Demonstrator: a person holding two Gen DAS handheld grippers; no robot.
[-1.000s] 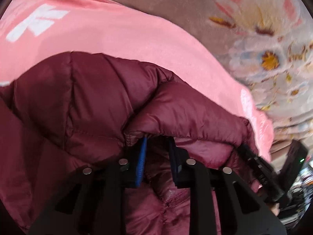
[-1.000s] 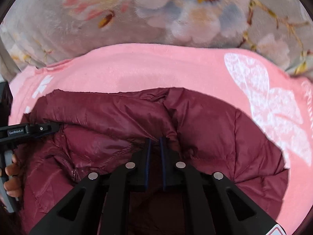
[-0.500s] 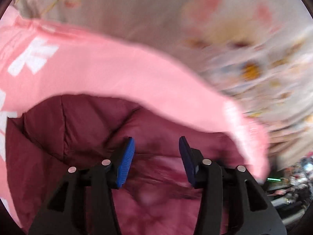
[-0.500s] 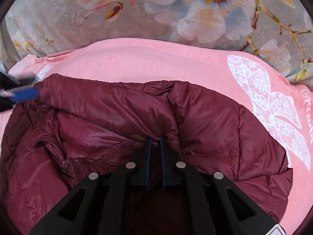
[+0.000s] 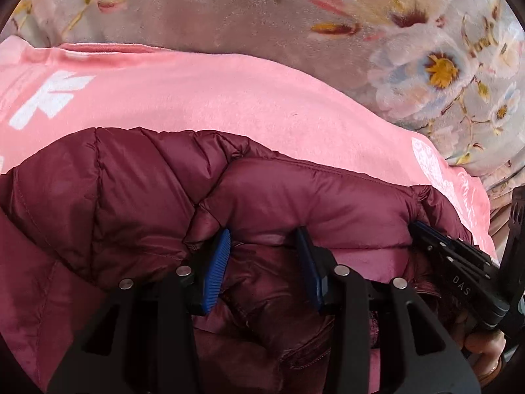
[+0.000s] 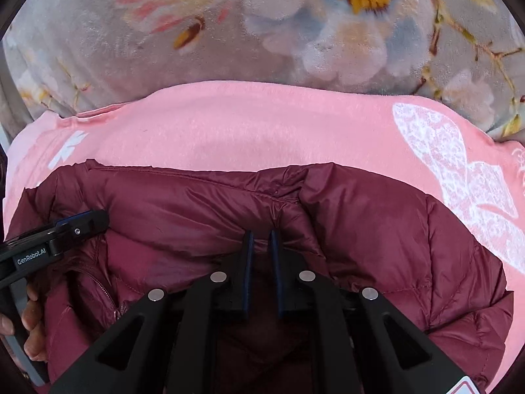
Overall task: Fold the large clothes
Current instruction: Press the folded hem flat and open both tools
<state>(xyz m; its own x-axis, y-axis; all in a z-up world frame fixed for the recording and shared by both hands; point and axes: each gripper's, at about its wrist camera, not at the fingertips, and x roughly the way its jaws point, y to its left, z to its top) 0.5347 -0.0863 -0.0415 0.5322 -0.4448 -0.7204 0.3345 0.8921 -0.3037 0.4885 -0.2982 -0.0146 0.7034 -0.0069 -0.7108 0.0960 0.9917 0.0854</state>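
Note:
A maroon quilted puffer jacket (image 5: 131,197) lies bunched on a pink blanket; it also fills the lower half of the right wrist view (image 6: 377,229). My left gripper (image 5: 264,239) is open, its blue pads spread apart with a puffy fold of the jacket resting over the tips. My right gripper (image 6: 261,239) is shut on a fold of the jacket's upper edge. The right gripper also shows at the right of the left wrist view (image 5: 426,233), and the left gripper at the left of the right wrist view (image 6: 82,221).
The pink blanket (image 5: 213,98) with white print lies under the jacket, also in the right wrist view (image 6: 262,131). Beyond it is a grey floral bedspread (image 6: 262,32). A jacket zipper (image 6: 108,298) shows at lower left. My hands hold the gripper handles.
My left gripper opened and let go of the jacket fold it was gripping, swung briefly, and now rests against the fold again. My right gripper stayed shut on the jacket.

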